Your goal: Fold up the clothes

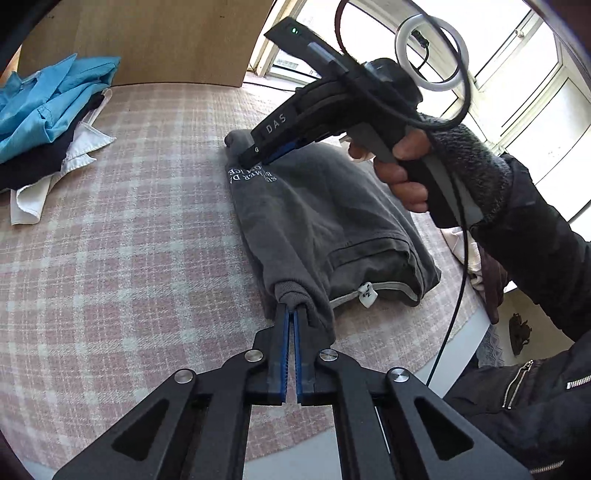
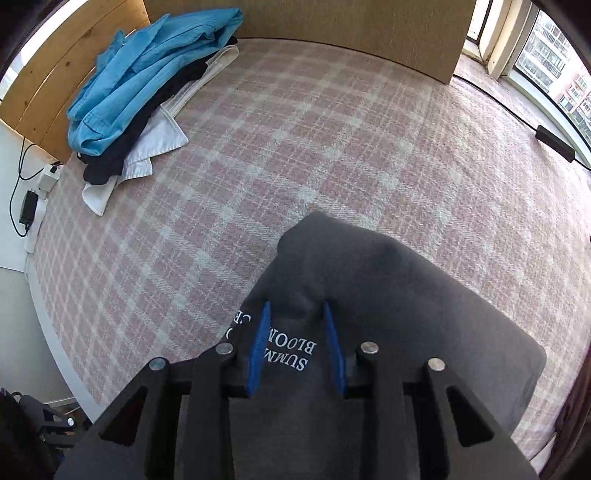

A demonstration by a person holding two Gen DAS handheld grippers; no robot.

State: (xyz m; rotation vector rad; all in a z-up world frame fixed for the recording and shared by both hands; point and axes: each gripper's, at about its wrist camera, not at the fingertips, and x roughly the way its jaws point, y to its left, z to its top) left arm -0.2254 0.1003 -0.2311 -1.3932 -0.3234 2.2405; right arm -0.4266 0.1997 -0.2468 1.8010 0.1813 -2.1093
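A grey sweatshirt (image 1: pixel 325 218) with white lettering lies folded on the pink plaid bed cover (image 1: pixel 129 221). My left gripper (image 1: pixel 293 308) is shut on its ribbed cuff at the near edge. My right gripper (image 1: pixel 255 157) presses down on the far end by the lettering. In the right wrist view the sweatshirt (image 2: pixel 388 295) lies under my right gripper (image 2: pixel 295 306), whose blue pads (image 2: pixel 258 350) stand apart with the fabric and lettering between them.
A pile of clothes, a blue shirt (image 2: pixel 147 70) over dark and white pieces, sits at the far left by the wooden headboard (image 2: pixel 332 22). A black cable and box (image 2: pixel 554 146) lie at the right by the window. A ring light (image 1: pixel 430 51) stands behind.
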